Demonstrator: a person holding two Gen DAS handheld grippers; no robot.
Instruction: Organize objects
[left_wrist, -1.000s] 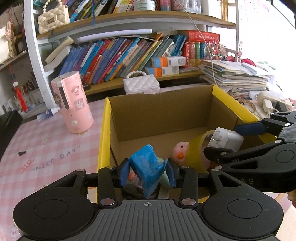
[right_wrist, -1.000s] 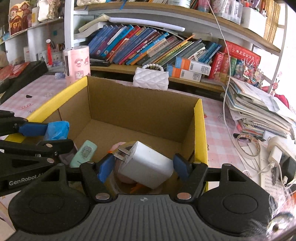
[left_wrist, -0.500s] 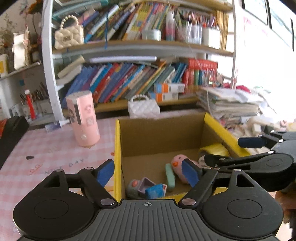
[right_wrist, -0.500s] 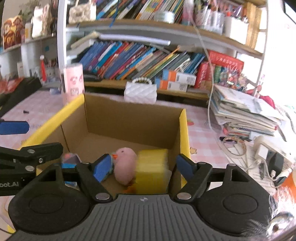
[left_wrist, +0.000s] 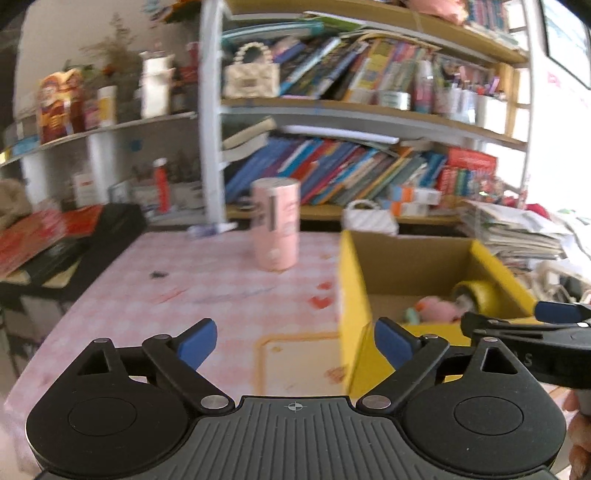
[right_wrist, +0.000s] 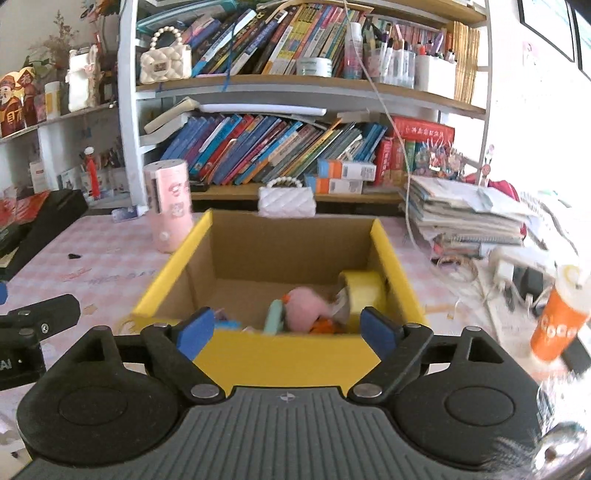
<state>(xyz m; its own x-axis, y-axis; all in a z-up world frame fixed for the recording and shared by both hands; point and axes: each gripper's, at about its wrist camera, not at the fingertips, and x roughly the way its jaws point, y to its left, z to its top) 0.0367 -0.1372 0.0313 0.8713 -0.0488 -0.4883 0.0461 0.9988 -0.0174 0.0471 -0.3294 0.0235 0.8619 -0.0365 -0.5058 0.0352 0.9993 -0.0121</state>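
Note:
A yellow-rimmed cardboard box (right_wrist: 391, 254) stands on the pink checked table; it also shows in the left wrist view (left_wrist: 351, 280). Inside lie a pink plush toy (right_wrist: 306, 308), a yellow tape roll (right_wrist: 364, 291), a mint green item (right_wrist: 275, 315) and a blue item (right_wrist: 227, 325). My right gripper (right_wrist: 286, 328) is open and empty, just in front of the box's near wall. My left gripper (left_wrist: 295, 339) is open and empty, over the table left of the box.
A pink cylinder (right_wrist: 168, 206) stands left of the box's far corner. A white quilted purse (right_wrist: 287, 199) sits behind the box. Stacked papers (right_wrist: 469, 218), cables and an orange cup (right_wrist: 559, 325) lie to the right. Black cases (left_wrist: 74, 243) are at the left.
Both grippers opened and dropped their items, the blue item and the white charger, into the box. Both then pulled back and up; the left swung left over the table.

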